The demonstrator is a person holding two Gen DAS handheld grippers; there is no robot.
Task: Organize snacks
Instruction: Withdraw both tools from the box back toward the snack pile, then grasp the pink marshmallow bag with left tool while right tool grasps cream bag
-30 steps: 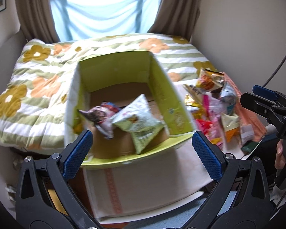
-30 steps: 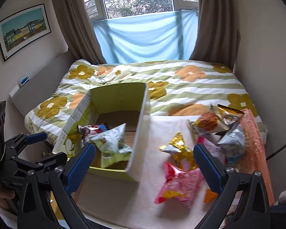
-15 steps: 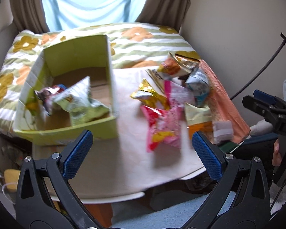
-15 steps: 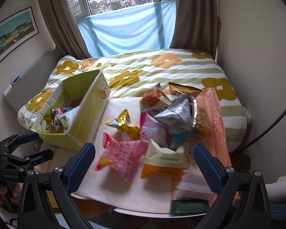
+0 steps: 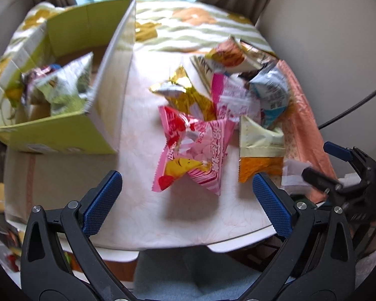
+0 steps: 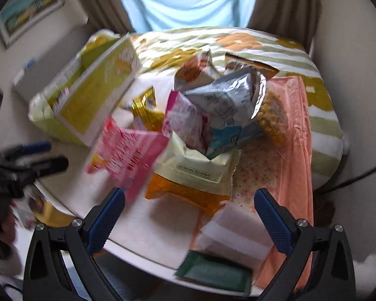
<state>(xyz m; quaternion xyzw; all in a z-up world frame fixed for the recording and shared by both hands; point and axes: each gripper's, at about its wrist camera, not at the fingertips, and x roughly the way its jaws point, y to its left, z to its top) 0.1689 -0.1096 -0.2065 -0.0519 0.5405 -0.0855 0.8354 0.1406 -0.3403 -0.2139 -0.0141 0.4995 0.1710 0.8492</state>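
Observation:
A pile of snack bags lies on a white table (image 5: 143, 220). A pink bag (image 5: 193, 155) (image 6: 127, 155) is nearest, with a cream-and-orange bag (image 5: 260, 150) (image 6: 195, 173) to its right. Gold (image 5: 185, 95), silver-blue (image 6: 228, 105) and orange (image 5: 228, 55) bags lie behind. A green cardboard box (image 5: 70, 135) (image 6: 97, 92) at the left holds a pale green bag (image 5: 67, 87) and a dark one. My left gripper (image 5: 186, 198) is open, low before the pink bag. My right gripper (image 6: 189, 215) is open before the cream-and-orange bag.
A salmon-pink cloth (image 6: 295, 150) covers the table's right side. Small white packets (image 6: 235, 235) and a dark green flat packet (image 6: 213, 273) lie at the near edge. A flowered striped quilt (image 6: 263, 47) on a bed lies behind, under a curtained window.
Both grippers have swung right, away from the box, and come closer to the snack pile. The pink and cream-and-orange bags now fill the middle of the views. Both stay open.

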